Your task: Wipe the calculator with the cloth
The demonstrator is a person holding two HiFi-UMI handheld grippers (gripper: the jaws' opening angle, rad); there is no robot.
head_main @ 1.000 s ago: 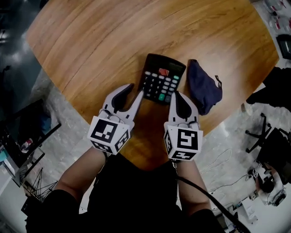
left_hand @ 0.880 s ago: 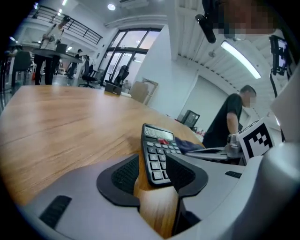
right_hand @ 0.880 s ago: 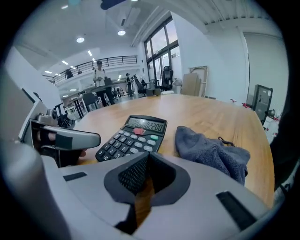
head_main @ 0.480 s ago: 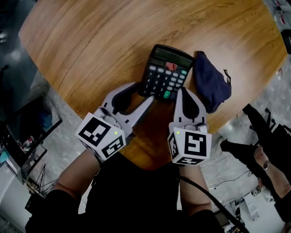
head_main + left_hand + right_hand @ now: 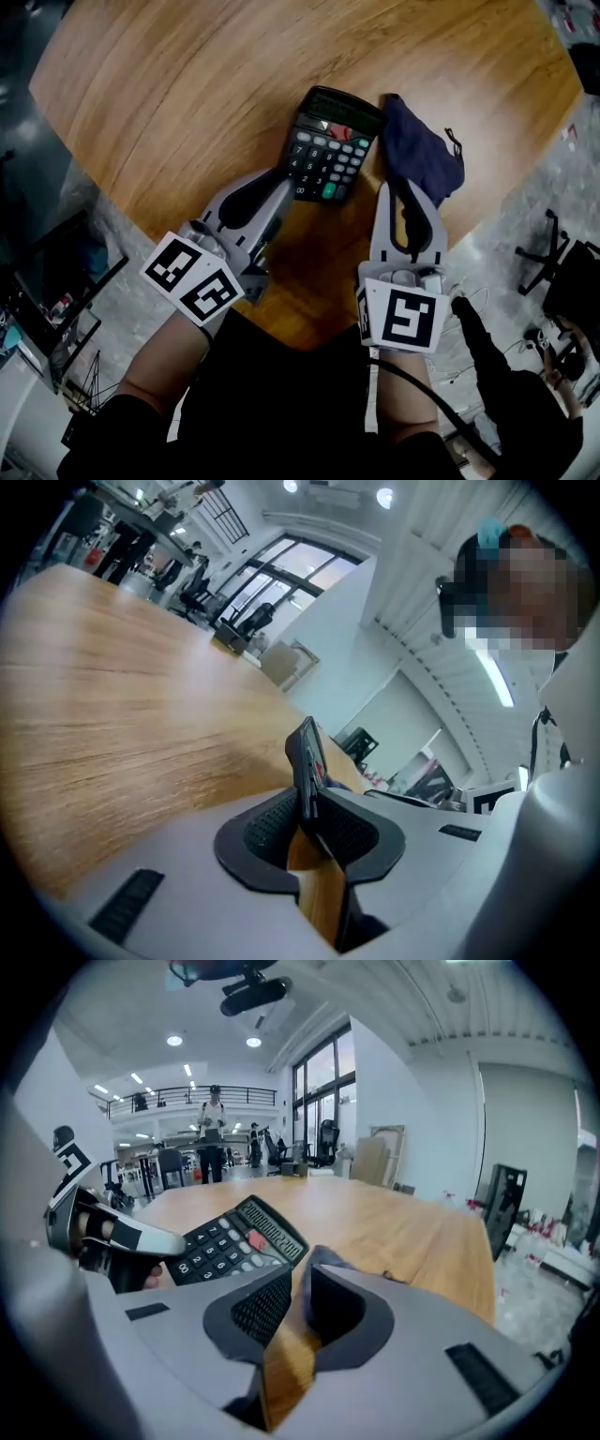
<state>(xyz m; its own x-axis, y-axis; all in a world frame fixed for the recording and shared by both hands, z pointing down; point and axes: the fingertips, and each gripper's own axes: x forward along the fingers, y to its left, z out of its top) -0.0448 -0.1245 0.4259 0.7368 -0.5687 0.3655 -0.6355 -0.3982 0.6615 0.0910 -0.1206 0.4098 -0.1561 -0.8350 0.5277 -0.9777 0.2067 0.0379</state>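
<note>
A black calculator (image 5: 328, 142) lies near the front edge of the round wooden table (image 5: 187, 84); a crumpled navy cloth (image 5: 424, 150) sits just to its right. My left gripper (image 5: 281, 185) is at the calculator's near-left corner. Its jaws are closing, and in the left gripper view the calculator's edge (image 5: 305, 757) stands pinched between the pads of the left gripper (image 5: 309, 808). My right gripper (image 5: 398, 187) is shut with nothing in it, its tips by the cloth's near-left edge. In the right gripper view the cloth (image 5: 328, 1257) shows just past the right gripper (image 5: 302, 1283), with the calculator (image 5: 234, 1239) to its left.
The table's curved front edge (image 5: 309, 328) runs under both grippers. Grey floor lies beyond it, with a dark chair base (image 5: 553, 267) and a dark-clad person's limb (image 5: 511, 389) at the lower right. Wide bare wood stretches behind the calculator.
The left gripper's jaws spread wide at the calculator's near-left corner, then closed on it as the gripper rolled. The right gripper moved forward and right, toward the cloth.
</note>
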